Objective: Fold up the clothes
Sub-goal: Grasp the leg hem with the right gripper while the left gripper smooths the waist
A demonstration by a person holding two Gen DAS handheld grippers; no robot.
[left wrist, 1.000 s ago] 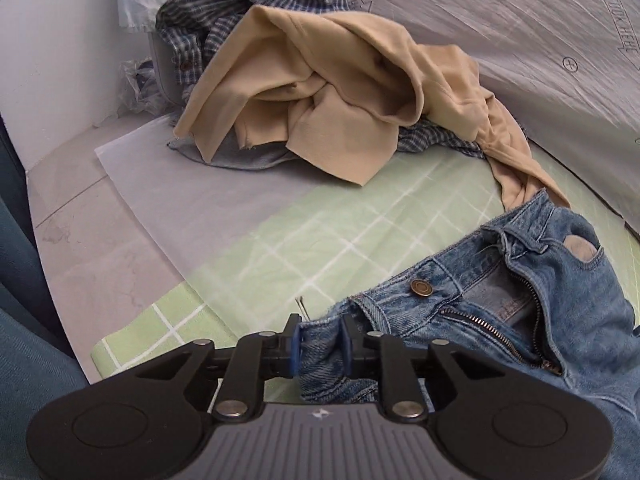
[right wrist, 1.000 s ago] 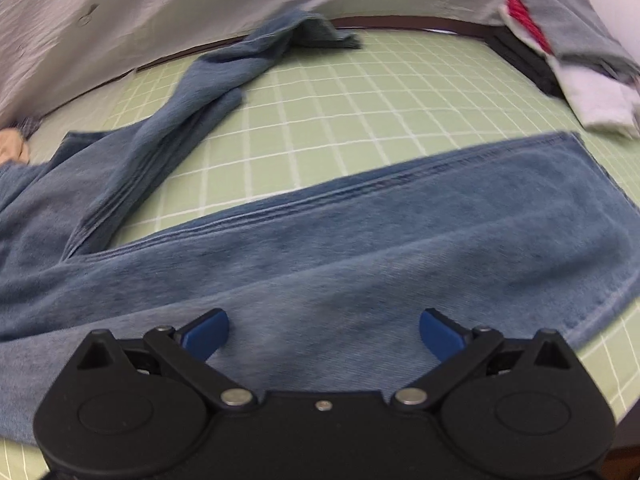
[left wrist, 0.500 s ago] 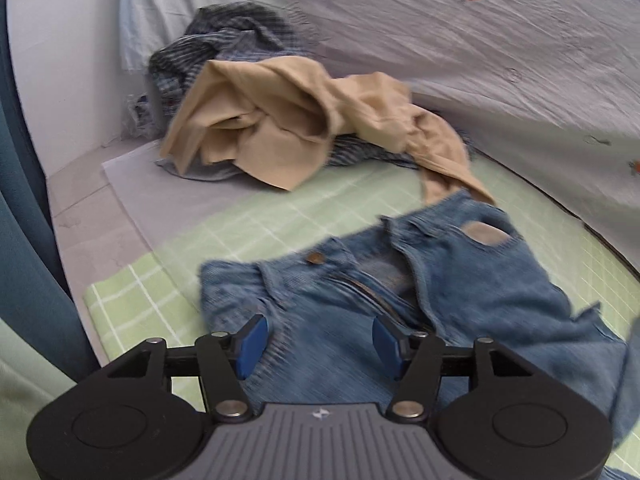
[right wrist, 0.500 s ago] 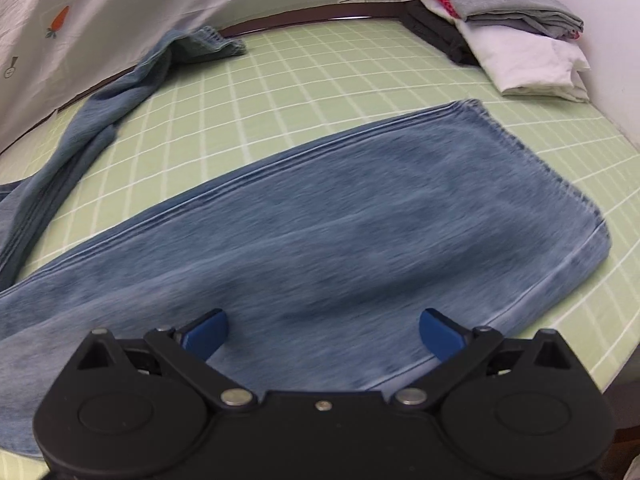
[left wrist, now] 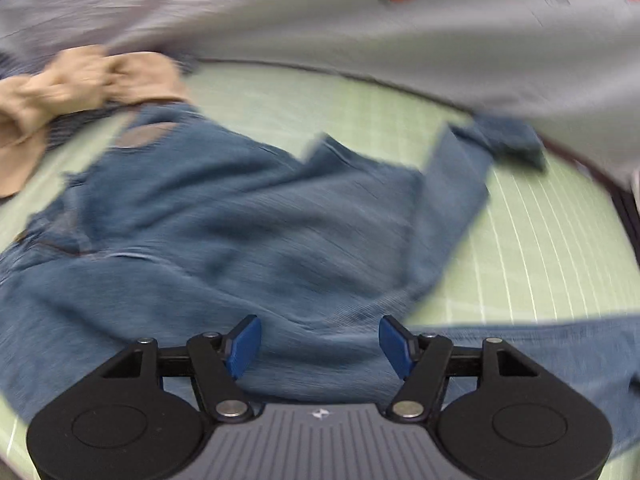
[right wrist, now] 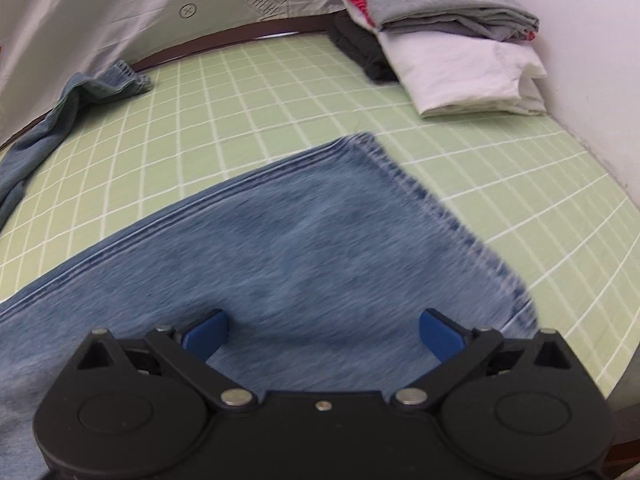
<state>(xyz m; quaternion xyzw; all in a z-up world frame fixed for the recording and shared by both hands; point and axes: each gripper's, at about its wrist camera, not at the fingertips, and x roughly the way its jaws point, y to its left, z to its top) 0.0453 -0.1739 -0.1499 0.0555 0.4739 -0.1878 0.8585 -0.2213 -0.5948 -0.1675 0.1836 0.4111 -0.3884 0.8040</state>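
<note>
Two grippers, left (left wrist: 320, 340) and right (right wrist: 324, 332), hovered with jaws apart over the jeans (left wrist: 248, 220), whose far leg (right wrist: 80, 92) probably needed straightening before any fold.

We see a pale green sheet (right wrist: 320, 92) with a white grid spread over the work surface, filling most of the right wrist view and the middle of the blurred left wrist view (left wrist: 532, 236). Along its far edge runs a dark brown rim (right wrist: 224, 38). Behind that hangs a grey printed cloth (right wrist: 120, 4) bearing a circled cross and boxed lettering; in the left wrist view we make out small red marks on it (left wrist: 440, 32). At the right a plain white wall (right wrist: 592, 40) meets the sheet. Light is soft and even.
</note>
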